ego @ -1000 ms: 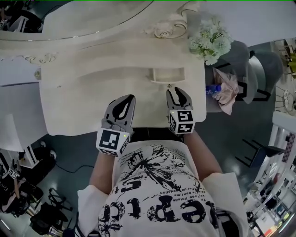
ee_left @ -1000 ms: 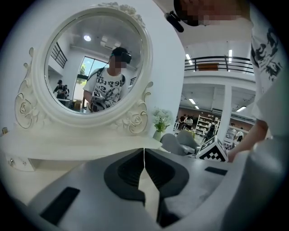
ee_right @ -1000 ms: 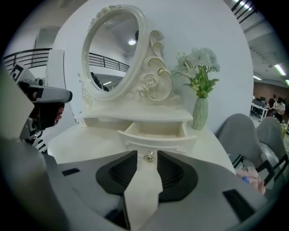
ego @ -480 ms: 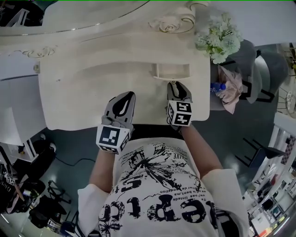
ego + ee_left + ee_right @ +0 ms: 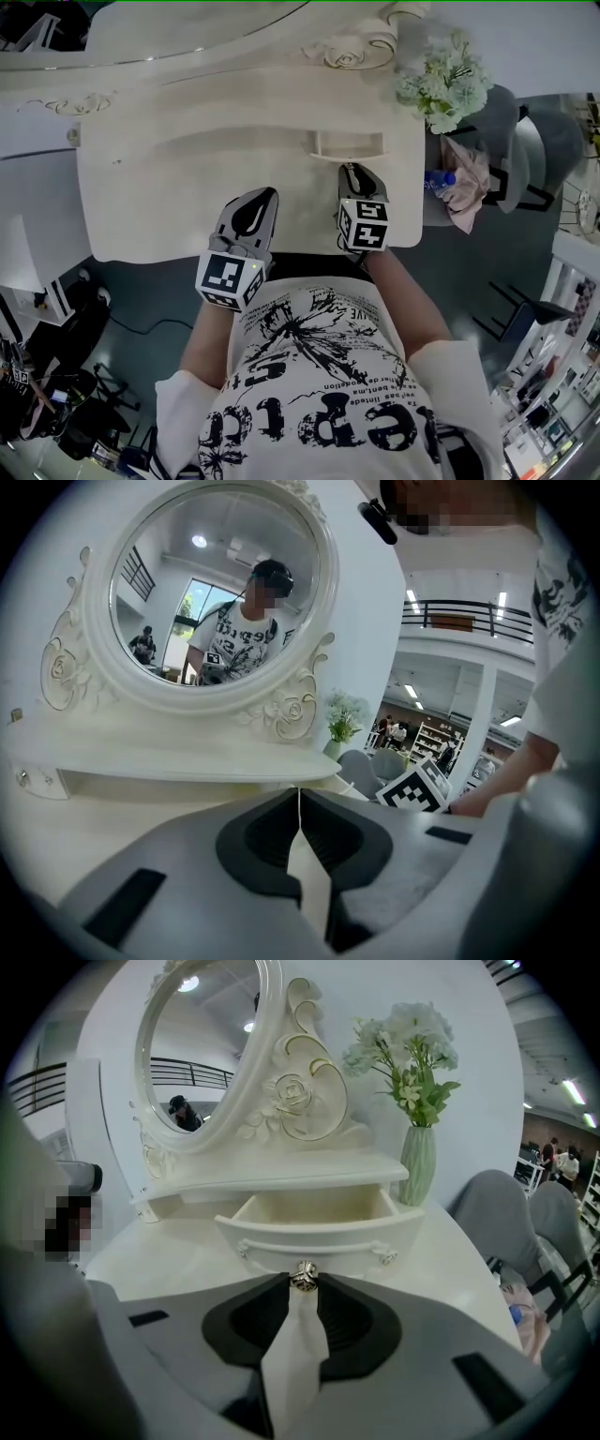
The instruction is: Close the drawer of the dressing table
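— Right at the tips of my right gripper (image 5: 353,171) the drawer knob (image 5: 303,1276) is sitting. The jaws are closing on it, and both tips are looking to be touching its sides. Beyond the knob the drawer (image 5: 309,1232) is standing pulled out from under the mirror shelf (image 5: 281,1183), its inside showing bare.

— Are you needing a grip at all for a push?

— Not strictly, I'm thinking, but pinching the knob should be stopping the front from skewing. I'm aiming to drive straight ahead along the jaws, square to the drawer front, so neither side is binding in its slot.

— And your other hand?

— My left gripper (image 5: 299,794) is hovering off to the left of the right one, over the dressing table (image 5: 141,216) top. Its jaws are clenched together on nothing, and it is pointing toward the oval mirror (image 5: 216,583).

— Is anything close by worrying you?

— Ahead and to the right of the right gripper the vase of white flowers (image 5: 418,1162) is standing beside the drawer. I'm judging it clear of the drawer's path, but I'm meaning to hold my wrist off swinging right. I'm also planning to go slowly near the end. I'm letting go only once the front is sitting flush under the shelf, so it isn't bouncing back out.
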The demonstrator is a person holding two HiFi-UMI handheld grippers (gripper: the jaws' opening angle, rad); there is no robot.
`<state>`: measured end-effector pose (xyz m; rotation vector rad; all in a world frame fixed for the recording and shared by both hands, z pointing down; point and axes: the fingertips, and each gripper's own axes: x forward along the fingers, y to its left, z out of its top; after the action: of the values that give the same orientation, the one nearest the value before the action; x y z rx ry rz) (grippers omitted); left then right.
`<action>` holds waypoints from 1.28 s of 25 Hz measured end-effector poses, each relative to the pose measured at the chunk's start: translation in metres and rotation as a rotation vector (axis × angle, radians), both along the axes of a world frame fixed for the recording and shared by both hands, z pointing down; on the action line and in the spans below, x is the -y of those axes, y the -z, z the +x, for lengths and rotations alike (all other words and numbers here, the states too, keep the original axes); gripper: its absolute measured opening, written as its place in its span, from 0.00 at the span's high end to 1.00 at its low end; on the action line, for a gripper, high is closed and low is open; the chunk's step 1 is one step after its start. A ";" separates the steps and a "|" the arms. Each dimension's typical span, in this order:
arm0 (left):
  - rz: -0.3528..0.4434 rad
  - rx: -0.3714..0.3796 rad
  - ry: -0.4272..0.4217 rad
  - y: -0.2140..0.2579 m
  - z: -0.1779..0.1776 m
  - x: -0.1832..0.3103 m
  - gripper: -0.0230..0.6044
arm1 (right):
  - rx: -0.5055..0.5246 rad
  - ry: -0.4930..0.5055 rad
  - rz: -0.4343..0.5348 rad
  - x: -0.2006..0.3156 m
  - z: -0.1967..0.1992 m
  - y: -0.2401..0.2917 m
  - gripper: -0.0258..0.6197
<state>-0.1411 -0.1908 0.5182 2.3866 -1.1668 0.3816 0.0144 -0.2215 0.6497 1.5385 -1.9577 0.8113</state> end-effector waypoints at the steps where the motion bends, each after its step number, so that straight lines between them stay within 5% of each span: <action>1: 0.005 0.004 -0.001 0.001 0.000 0.002 0.93 | 0.000 0.001 -0.003 0.003 0.000 0.000 0.80; 32: 0.040 0.033 0.068 0.008 -0.004 0.028 0.93 | 0.004 0.069 -0.003 0.071 -0.002 0.002 0.80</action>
<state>-0.1453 -0.2186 0.5103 2.3764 -1.2776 0.3796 0.0120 -0.2920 0.6477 1.4598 -2.0000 0.7891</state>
